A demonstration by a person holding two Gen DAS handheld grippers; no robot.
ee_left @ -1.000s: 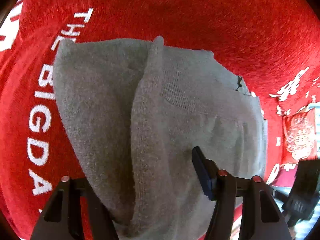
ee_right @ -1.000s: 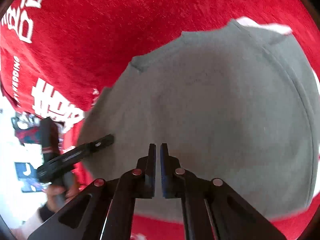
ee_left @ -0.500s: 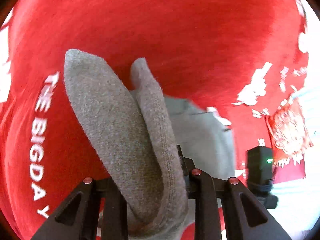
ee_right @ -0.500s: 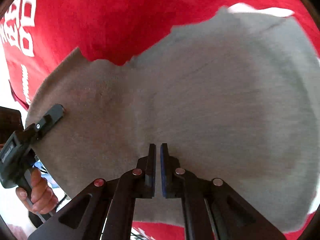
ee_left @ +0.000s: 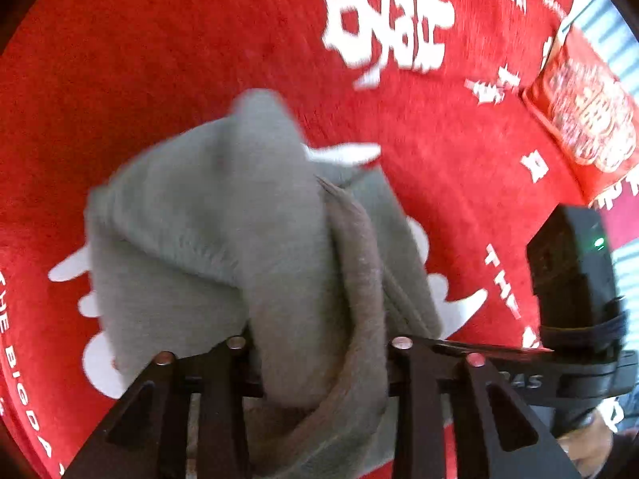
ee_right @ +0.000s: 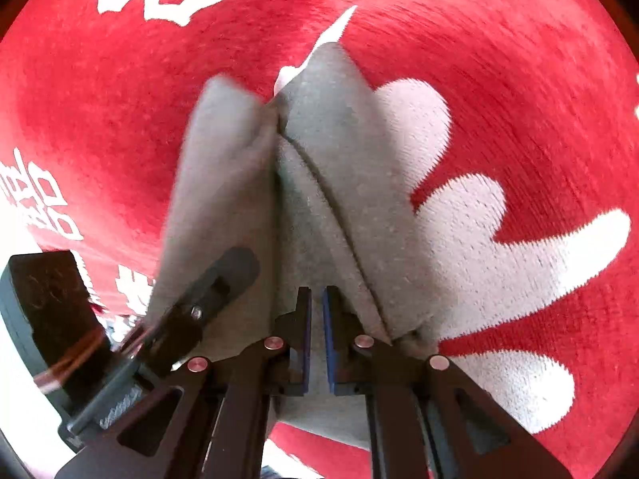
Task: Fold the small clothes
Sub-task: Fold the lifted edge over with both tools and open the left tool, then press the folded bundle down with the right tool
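Left gripper (ee_left: 319, 359), jaws just widening, is holding a bunched grey garment (ee_left: 223, 215) over the red carpet (ee_left: 159, 60); right gripper (ee_right: 315, 335), nearly closed, is gripping nothing visible

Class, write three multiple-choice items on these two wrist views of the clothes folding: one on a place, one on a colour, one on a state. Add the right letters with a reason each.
1. Where does the bunched garment sit in the left wrist view?
A. between the left tongs
B. on the red packet
C. beside a basket

2. What colour is the cloth under it?
A. blue with stripes
B. red with white print
C. plain green

3. How do the right tongs stand?
A. spread wide
B. clamped on a bottle
C. nearly shut on grey fabric

Answers:
1 A, its folds pass down between both fingers.
2 B, white characters show on red pile.
3 C, only a narrow gap with grey cloth in it.
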